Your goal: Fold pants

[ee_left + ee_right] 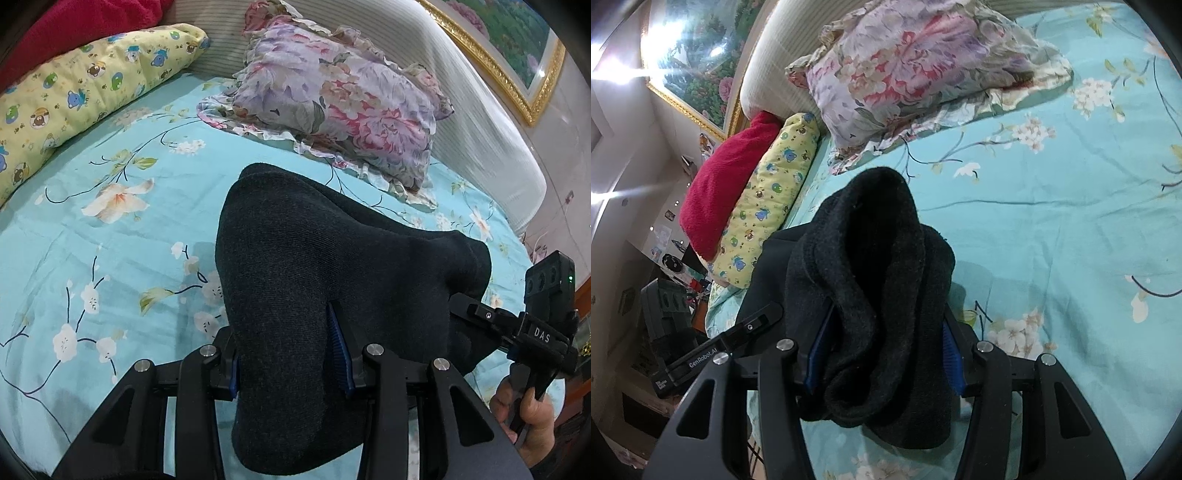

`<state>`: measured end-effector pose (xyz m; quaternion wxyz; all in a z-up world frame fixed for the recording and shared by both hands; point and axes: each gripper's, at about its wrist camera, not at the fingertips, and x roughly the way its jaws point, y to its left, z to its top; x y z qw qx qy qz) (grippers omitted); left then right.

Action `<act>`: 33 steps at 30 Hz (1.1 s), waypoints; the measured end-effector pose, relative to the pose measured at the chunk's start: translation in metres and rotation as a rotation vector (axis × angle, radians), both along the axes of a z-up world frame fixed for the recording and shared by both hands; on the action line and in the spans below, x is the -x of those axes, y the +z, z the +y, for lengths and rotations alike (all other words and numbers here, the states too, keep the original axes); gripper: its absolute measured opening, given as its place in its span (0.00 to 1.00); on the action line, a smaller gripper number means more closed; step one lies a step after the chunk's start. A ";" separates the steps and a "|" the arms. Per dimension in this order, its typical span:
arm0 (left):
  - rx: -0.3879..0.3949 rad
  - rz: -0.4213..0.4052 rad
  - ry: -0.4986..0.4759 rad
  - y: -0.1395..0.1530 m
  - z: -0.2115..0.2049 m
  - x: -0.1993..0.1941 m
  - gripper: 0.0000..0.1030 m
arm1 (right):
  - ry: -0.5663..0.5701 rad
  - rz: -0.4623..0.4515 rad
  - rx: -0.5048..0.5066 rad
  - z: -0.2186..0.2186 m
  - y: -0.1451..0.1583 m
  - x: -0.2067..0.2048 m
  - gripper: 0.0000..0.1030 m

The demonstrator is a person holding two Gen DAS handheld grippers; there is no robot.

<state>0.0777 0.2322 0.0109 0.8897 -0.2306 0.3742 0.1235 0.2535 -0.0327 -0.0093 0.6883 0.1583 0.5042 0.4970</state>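
Left wrist view: we see the left gripper (291, 354) with a thick bunch of the dark pants (332, 258) between its blue pads (337, 350); the jaws stand about half apart and the cloth fills the gap, so we read it as clamped on the fabric. The pants rise in a hump beyond the fingers, above the turquoise flowered bedsheet (110, 229). At the near right edge the right gripper (480, 314) shows, with a hand (528, 410) on its handle; the cloth runs across to it. Far off lie a floral pillow (340, 107) and a yellow bear-print pillow (85, 96).

Right wrist view: the right gripper (882, 354) holds a rolled, fleecy wad of the pants (875, 266) in the same way, jaws part-way apart and packed with cloth. The left gripper (753, 325) sits near left. The sheet (1052, 240) to the right is bare.

Risks, our judgement: both holds are on bunched layers, so an inner layer could slide out during lowering and spoil the fold. If the two hands come down unevenly, the edge may land skewed. Laid too far, the cloth could catch the floral pillow (923, 70).
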 end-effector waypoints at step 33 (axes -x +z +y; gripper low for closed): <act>-0.251 0.067 0.064 0.004 -0.027 0.039 0.82 | -0.155 -0.289 0.241 -0.046 0.011 0.015 0.90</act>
